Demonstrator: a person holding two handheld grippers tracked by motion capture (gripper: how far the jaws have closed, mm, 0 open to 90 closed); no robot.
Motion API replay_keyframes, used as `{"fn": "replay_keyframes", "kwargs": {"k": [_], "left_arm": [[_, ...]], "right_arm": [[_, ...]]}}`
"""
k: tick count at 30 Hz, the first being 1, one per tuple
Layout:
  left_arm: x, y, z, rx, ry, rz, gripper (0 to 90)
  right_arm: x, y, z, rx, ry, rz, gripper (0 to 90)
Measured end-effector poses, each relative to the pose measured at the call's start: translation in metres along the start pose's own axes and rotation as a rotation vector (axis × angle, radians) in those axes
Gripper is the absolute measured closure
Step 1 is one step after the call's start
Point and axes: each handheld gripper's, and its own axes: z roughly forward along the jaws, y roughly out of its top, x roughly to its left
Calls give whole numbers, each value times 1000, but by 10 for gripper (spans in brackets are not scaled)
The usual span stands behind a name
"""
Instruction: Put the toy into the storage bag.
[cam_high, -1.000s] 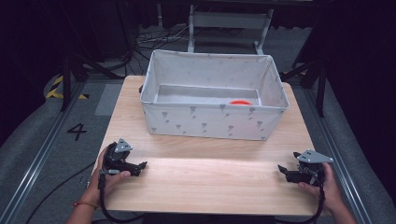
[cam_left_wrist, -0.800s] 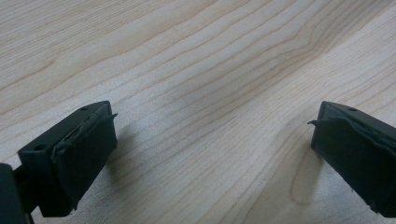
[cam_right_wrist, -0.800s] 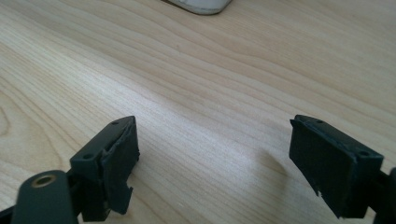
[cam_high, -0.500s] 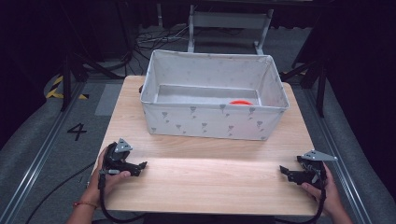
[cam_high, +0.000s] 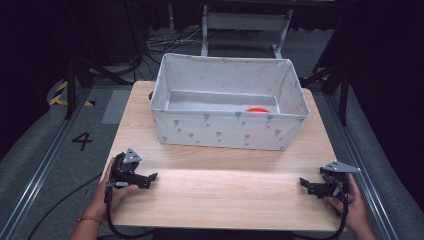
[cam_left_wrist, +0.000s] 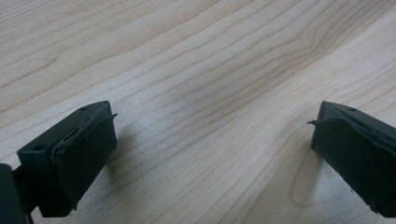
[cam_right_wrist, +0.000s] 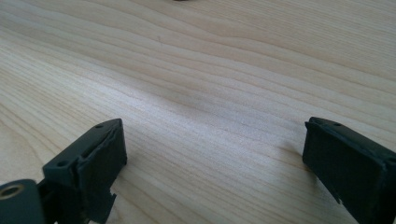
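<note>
Two grippers parked, nothing held; work reads as at rest between steps.

Left gripper (cam_high: 150, 177) lies on the tabletop (cam_high: 225, 195) at about 8 o'clock, jaws spread wide over bare wood; same in the left gripper view. Right gripper (cam_high: 303, 183) sits at about 4 o'clock, jaws just opened out, nothing between them, grain showing through the gap in the right gripper view. Bin (cam_high: 227, 132) stands at 12 o'clock, well apart from both. A red thing (cam_high: 257, 109), part hidden by the near wall, lies on the bin floor toward its right. Judgement: any next move calls for a lift off the wood, a long reach toward 12, then a dip over the rim.
</note>
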Motion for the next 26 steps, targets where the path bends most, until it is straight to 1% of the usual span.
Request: {"fn": "replay_keyframes", "kwargs": {"k": [14,20,26], "left_arm": [[0,0,0,2,-2,-13,2],[0,0,0,1,-1,-11,2],[-1,0,0,3,3,-21,2]], "right_arm": [[0,0,0,0,-1,2,64],[0,0,0,1,-1,2,64],[0,0,0,0,-1,2,64]]}}
